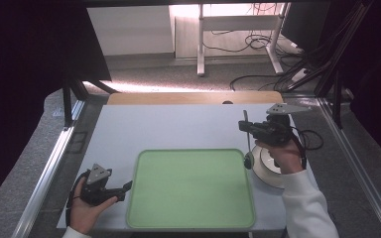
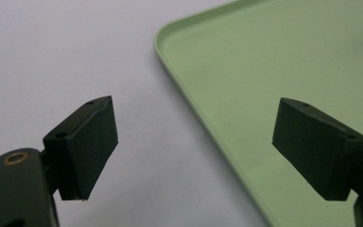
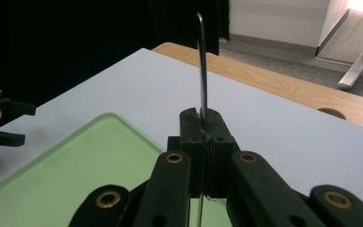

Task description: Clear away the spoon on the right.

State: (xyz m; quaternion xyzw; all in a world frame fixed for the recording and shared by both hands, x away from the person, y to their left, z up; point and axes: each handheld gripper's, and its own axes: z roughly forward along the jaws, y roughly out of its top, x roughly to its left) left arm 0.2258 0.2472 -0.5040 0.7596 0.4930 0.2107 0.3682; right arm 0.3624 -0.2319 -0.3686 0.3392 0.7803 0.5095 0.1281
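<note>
Two grippers on my feed. Right gripper (image 1: pixel 246 127) is pressed together on a thin metal utensil handle (image 3: pixel 202 71), held upright; its lower end (image 1: pixel 248 159) hangs above the green tray's (image 1: pixel 144 208) right edge, beside a white plate (image 1: pixel 268 171) at the table's (image 1: pixel 129 129) right edge. Left gripper (image 2: pixel 194 142) sits spread and holds nothing, straddling the tray's left rim (image 2: pixel 189 109) near the table's front-left corner.
</note>
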